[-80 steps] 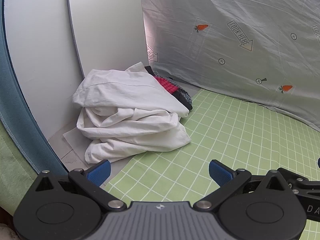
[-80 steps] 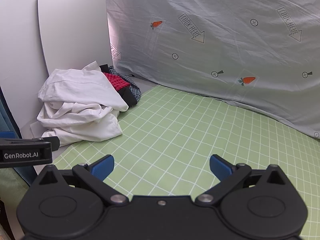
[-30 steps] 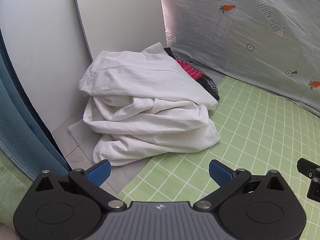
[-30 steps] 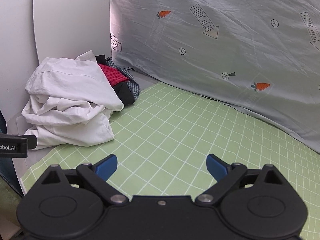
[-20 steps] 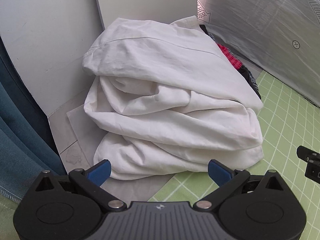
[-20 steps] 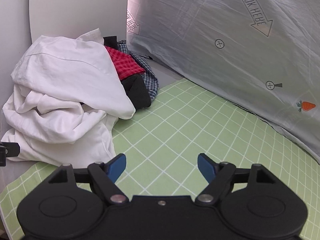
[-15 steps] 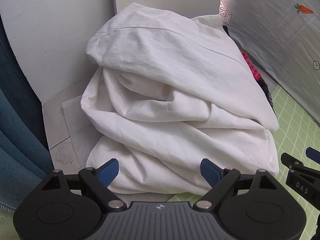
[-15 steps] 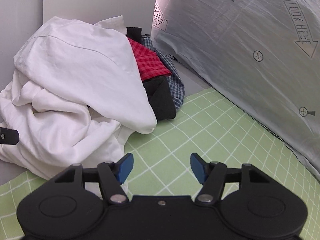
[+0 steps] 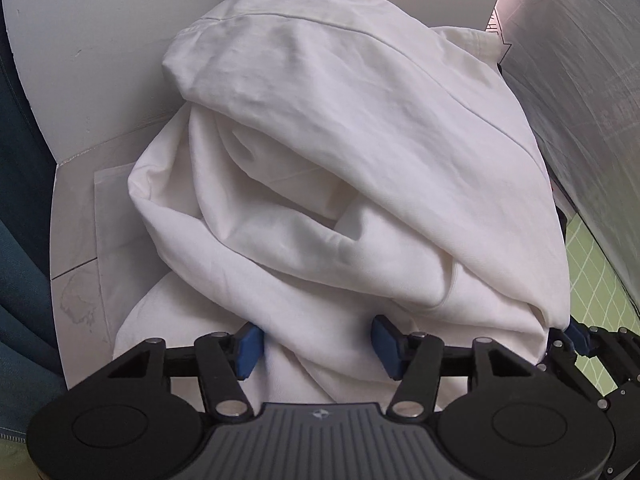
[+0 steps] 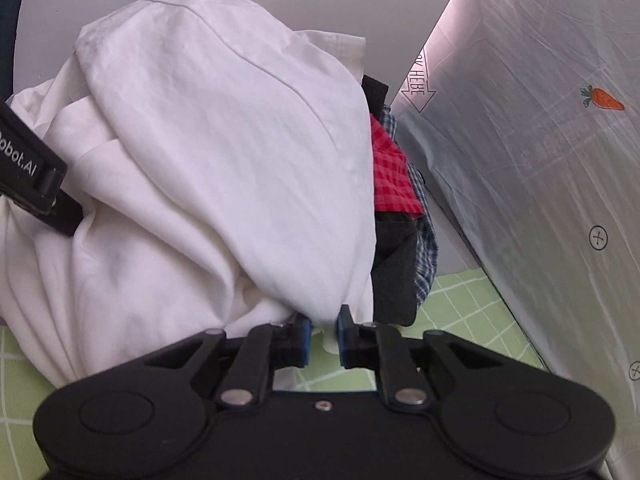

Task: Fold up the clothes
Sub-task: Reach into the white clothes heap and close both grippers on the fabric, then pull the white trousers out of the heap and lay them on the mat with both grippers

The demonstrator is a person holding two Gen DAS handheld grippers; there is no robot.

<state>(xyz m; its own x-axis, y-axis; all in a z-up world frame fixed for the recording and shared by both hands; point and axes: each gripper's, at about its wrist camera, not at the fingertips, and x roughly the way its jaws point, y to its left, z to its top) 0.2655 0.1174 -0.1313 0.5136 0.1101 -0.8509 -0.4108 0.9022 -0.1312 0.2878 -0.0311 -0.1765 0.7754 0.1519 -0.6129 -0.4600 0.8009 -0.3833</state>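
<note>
The white garment (image 9: 328,184) is lying heaped in the back corner of the surface (image 10: 460,304), bunched against the white board (image 9: 80,80) behind it, and both tools are sitting right at its near edge. The right tool (image 10: 322,336) is pinching a low hanging fold at the heap's right end, its blue pads (image 10: 304,336) drawn close together with white cloth showing between them. The left tool (image 9: 316,346) is pressing into the lower front of the heap with its pads (image 9: 249,350) standing apart, a thick bulge of cloth sitting between them but not squeezed. So the garment is lying straight ahead of and above both tools, with its bulk running left to right across the two views, and the right tool is the one already gripping. Pulling the cloth toward the green grid mat (image 10: 464,300) looks like the coming move, once the left tool is gripping too. No container is in view (the pile is simply resting on the surface); a red checked cloth (image 10: 390,176), a dark piece (image 10: 394,268) and a blue plaid one (image 10: 426,252) are lying tucked behind the garment's right side, touching it, and may be dragged along.
</note>
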